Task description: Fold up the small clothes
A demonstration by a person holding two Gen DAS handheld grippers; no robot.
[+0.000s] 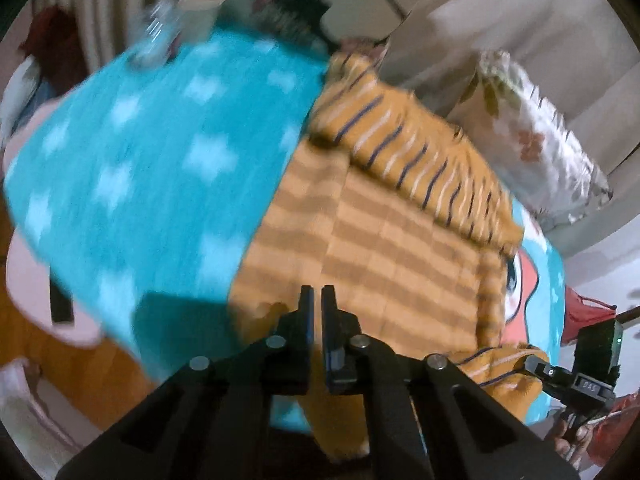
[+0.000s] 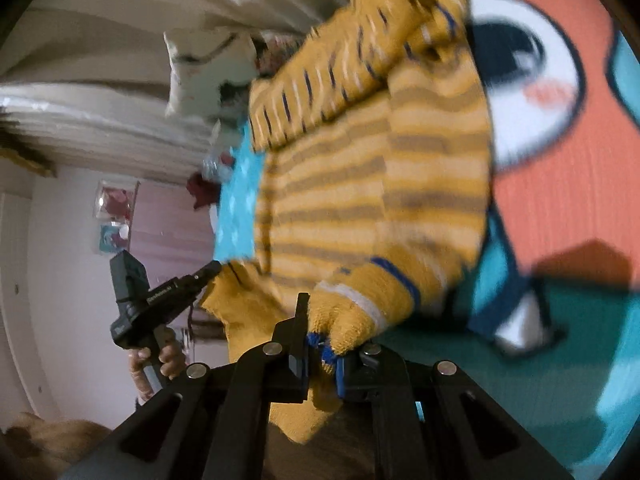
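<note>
Right gripper jaws clamped on blue-trimmed cuff of mustard striped sweater, seen only in right view. Left gripper jaws nearly together, thin gap; left view shows no cloth between them, yet right view shows its tip at sweater edge. Sweater lies centre frame on teal cartoon blanket. Floral pillow upper right. Everything motion-blurred.
</note>
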